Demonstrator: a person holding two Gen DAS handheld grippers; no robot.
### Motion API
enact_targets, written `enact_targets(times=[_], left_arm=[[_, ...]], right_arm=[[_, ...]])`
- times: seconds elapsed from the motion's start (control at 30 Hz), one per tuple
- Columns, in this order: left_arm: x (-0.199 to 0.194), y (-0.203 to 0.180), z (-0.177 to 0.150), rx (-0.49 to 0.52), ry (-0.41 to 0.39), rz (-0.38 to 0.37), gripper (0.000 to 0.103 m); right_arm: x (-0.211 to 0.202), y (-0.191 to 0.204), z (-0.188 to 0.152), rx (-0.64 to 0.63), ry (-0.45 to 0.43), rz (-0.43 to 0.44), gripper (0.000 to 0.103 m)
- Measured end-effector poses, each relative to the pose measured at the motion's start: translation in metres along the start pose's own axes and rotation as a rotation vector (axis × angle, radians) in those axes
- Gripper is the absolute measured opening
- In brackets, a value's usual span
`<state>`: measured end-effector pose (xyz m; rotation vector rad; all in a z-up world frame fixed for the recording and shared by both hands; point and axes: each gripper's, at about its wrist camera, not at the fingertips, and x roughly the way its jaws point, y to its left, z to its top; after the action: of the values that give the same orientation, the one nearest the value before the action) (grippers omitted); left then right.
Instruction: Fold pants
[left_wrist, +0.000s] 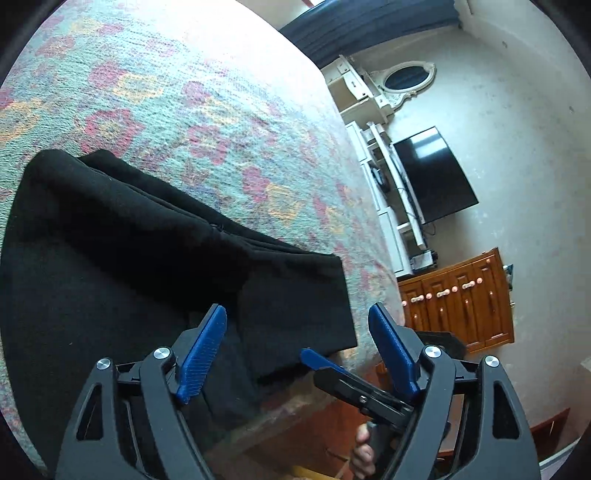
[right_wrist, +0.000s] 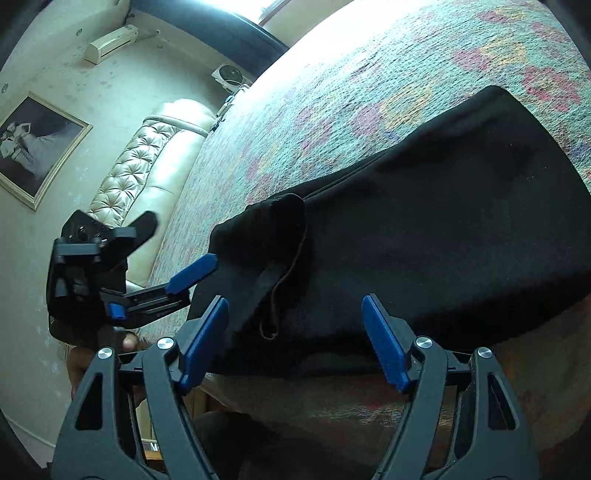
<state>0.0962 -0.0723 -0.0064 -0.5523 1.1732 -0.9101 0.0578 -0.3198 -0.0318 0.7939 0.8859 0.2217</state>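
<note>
Your main risk is the bed edge: the black fabric pants (right_wrist: 424, 236), already folded into a thick bundle, lie on the bed (left_wrist: 177, 92) with its pastel floral woven cover, and their near side droops over the front edge. Drag or nudge that overhang toward yourself and the whole stack could slide off or spring open. A shallow pinch would likely catch only the top layer and peel it away from the rest. The loose brown drawstring (right_wrist: 284, 280) trailing over the fabric could also snag on a pad.

Your left gripper (left_wrist: 297, 325) stands wide open with nothing held; the pants' hem corner lies between and just beyond its blue fingers (left_wrist: 205, 354), apparently untouched. In the right wrist view the left tool sits at the pants' left end, one pad just beside the cloth.

Your right gripper (right_wrist: 293, 332) is also spread wide and empty, poised above the near edge, the drawstring just inside its left pad; fabric fills the gap, but I see no pad pressing on it.
</note>
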Motion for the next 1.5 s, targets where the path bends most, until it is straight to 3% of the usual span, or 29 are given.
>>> enact_targets(times=[0.1,0.23,0.3,0.5,0.57,0.63,0.7,0.8,0.93,1.13,1.3,1.5], left_arm=[[-0.042,0.011,-0.007,0.003,-0.078,0.027,0.085],[-0.086,0.041,-0.018,0.024,-0.151,0.167,0.085],[-0.103,0.064,-0.023,-0.011,-0.169,0.224,0.085],[-0.133,0.133,-0.04,-0.219,-0.22,0.179,0.085],[-0.133,0.148,-0.044,-0.258,-0.216,0.177,0.085],[-0.128,0.159,-0.044,-0.297,-0.187,0.183,0.085],[-0.123,0.163,-0.047,-0.322,-0.176,0.154,0.085],[-0.117,0.161,-0.047,-0.328,-0.157,0.126,0.085],[-0.116,0.155,-0.048,-0.284,-0.151,0.153,0.085],[-0.11,0.153,-0.049,-0.3,-0.14,0.141,0.086],[-0.105,0.151,-0.05,-0.282,-0.12,0.137,0.086],[-0.095,0.14,-0.05,-0.237,-0.094,0.125,0.086]], right_arm=[[0.008,-0.002,0.004,0.041,0.058,0.06,0.075],[0.027,0.006,0.011,0.065,0.117,0.111,0.075],[0.039,0.011,0.013,0.052,0.143,0.096,0.075],[0.077,0.019,0.013,0.071,0.238,0.113,0.075],[0.083,0.024,0.013,0.054,0.243,0.116,0.063],[0.091,0.03,0.01,0.025,0.269,0.067,0.035],[0.097,0.034,0.006,-0.015,0.288,0.017,0.018],[0.093,0.042,0.003,-0.048,0.264,-0.006,0.014],[0.077,0.072,0.012,-0.163,0.211,-0.037,0.013],[0.021,0.105,0.039,-0.334,0.112,-0.079,0.011],[-0.025,0.096,0.064,-0.368,0.045,-0.158,0.011],[-0.073,0.045,0.09,-0.324,-0.015,-0.261,0.011]])
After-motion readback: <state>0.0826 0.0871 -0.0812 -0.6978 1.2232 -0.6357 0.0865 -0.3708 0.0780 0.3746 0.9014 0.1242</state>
